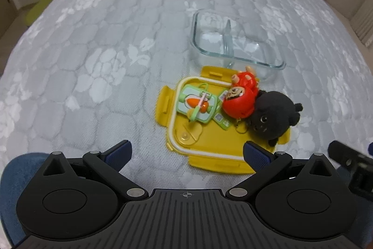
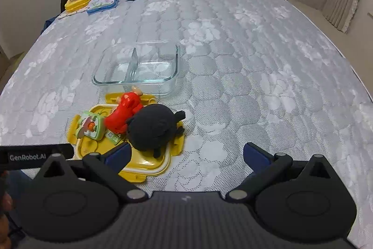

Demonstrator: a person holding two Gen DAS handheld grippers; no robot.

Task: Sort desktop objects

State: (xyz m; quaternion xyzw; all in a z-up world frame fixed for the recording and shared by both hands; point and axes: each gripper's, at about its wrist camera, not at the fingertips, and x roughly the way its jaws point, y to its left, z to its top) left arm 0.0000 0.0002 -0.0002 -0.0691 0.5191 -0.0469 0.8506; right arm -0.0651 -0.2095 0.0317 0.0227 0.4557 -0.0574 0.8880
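Grey quilted bed spreads ahead. From the left: my left gripper (image 1: 186, 153) is wide and empty, the green carrot toy (image 1: 197, 103), red figure (image 1: 240, 97) and black plush (image 1: 272, 114) crowd the yellow lid (image 1: 209, 155), glass container (image 1: 235, 41) empty behind, right gripper (image 2: 186, 153) wide too. I'd pinch one toy cleanly, avoiding its neighbours.

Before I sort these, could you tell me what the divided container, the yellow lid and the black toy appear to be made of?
Divided container: clear glass, probably; see-through, thick glossy rim. Yellow lid: glossy plastic, moulded clip flaps, white seal ring. Black toy: plush fabric, matte and fuzzy.
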